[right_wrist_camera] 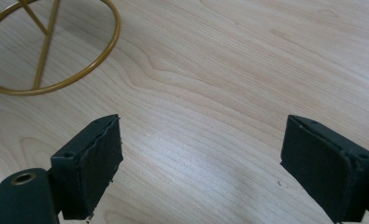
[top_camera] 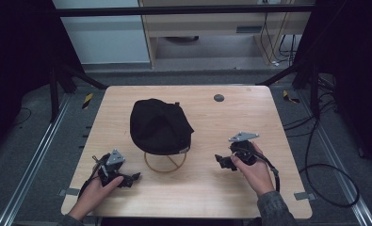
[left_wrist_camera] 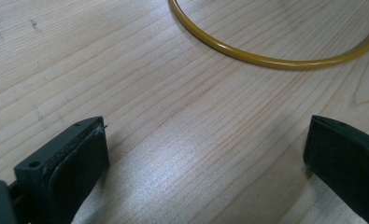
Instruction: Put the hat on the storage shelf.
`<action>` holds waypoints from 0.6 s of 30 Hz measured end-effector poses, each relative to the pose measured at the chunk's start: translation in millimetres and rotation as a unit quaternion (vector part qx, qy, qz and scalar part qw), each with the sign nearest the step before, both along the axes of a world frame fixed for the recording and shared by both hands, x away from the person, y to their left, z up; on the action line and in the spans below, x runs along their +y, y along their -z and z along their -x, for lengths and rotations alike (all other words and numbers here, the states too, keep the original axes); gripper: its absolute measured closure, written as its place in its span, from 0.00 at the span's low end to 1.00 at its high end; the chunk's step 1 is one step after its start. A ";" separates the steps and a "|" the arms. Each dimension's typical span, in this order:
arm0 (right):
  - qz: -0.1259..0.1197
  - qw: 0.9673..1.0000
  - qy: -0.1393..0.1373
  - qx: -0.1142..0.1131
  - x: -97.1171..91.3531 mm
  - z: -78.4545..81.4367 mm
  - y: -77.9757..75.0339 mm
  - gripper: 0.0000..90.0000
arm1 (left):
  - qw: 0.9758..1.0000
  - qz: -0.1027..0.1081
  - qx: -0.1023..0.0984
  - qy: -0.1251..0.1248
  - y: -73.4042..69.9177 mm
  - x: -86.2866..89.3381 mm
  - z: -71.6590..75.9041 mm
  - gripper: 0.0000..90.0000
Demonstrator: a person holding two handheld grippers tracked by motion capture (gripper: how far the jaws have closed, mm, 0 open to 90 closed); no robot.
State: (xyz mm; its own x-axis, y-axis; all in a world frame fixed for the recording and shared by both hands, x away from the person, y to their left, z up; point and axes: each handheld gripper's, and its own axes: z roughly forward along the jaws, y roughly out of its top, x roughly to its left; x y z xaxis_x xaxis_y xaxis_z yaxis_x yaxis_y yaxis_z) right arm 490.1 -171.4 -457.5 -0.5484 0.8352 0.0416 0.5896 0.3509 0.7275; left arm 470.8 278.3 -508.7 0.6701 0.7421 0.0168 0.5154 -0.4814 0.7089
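A black cap sits on a gold wire stand near the centre of the light wood counter. The cap covers the top of the stand; the stand's ring base rests flat on the counter on the person's side of the cap, with thin spokes crossing inside the ring.

The left gripper is held in the person's left hand, near the stand's ring base and to its left in the high view, low over the counter. In the left gripper view its fingers are spread wide and hold nothing; bare wood lies between them, and an arc of the ring lies beyond them.

The right gripper is held in the person's right hand, to the right of the stand and apart from it. In the right gripper view its fingers are also spread wide and empty, with the ring and its spokes ahead at upper left.

A small dark round disc lies on the counter beyond the cap, to its right.
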 end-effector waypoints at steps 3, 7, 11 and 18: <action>-0.004 1.000 0.007 0.001 2.6 -3.8 8.8 0.14 | 1.000 0.001 0.000 0.000 0.1 -0.1 0.0 0.00; -0.002 1.000 0.016 0.005 6.9 -8.6 17.5 0.14 | 1.000 0.000 -0.001 0.000 0.1 -0.1 0.0 0.00; 0.001 1.000 0.022 0.003 8.6 -11.0 23.8 0.14 | 1.000 0.001 -0.001 -0.001 0.1 -0.2 0.0 0.00; 0.009 0.999 0.037 0.011 7.3 -12.2 41.2 0.13 | 1.000 -0.001 0.000 0.001 0.0 0.2 -0.1 0.00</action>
